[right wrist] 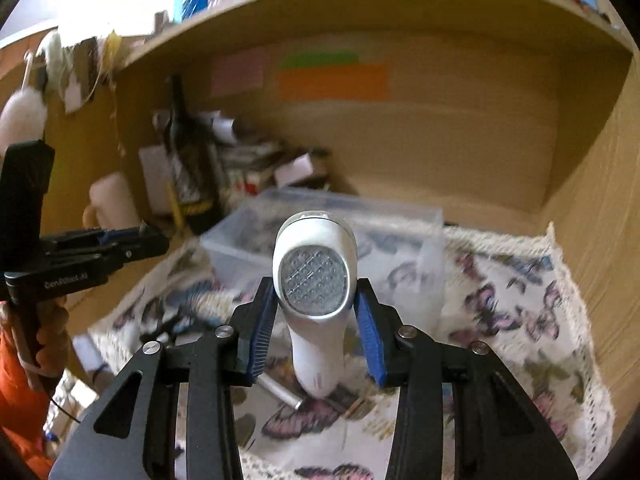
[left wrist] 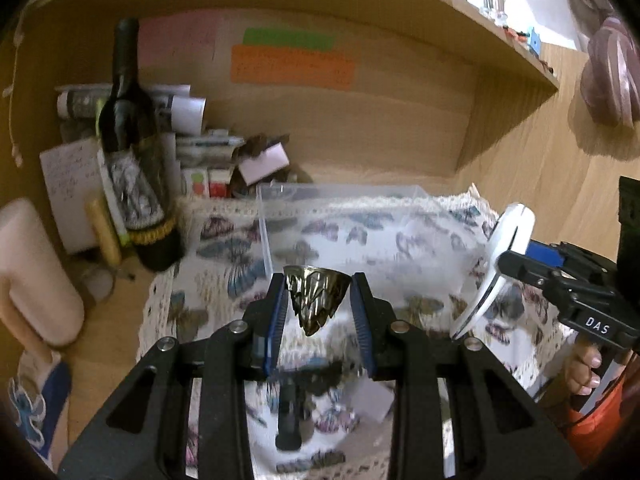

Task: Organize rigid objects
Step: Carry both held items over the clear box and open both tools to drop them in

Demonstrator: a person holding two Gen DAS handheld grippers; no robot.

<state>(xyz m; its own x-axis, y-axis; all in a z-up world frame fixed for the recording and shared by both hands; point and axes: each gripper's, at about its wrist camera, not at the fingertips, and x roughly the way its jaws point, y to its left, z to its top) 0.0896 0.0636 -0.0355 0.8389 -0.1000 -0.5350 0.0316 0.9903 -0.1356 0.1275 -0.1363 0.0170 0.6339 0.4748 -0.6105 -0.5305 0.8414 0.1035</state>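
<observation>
My left gripper [left wrist: 319, 300] is shut on a small dark golden cone-shaped ornament [left wrist: 316, 298], held above the butterfly cloth [left wrist: 360, 248]. My right gripper [right wrist: 316, 304] is shut on a white handheld device with a round metal mesh face [right wrist: 313, 280]; it also shows at the right of the left wrist view [left wrist: 496, 264]. A clear plastic box [right wrist: 328, 236] stands on the cloth just beyond both grippers, also in the left wrist view [left wrist: 340, 200]. The left gripper appears at the left of the right wrist view [right wrist: 136, 246].
A dark wine bottle [left wrist: 132, 152] stands at the left among papers and small boxes [left wrist: 208, 160]. A pale mug [left wrist: 36, 268] sits far left. A wooden shelf [left wrist: 360, 0] hangs overhead. A metal cylinder [right wrist: 280, 394] lies on the cloth.
</observation>
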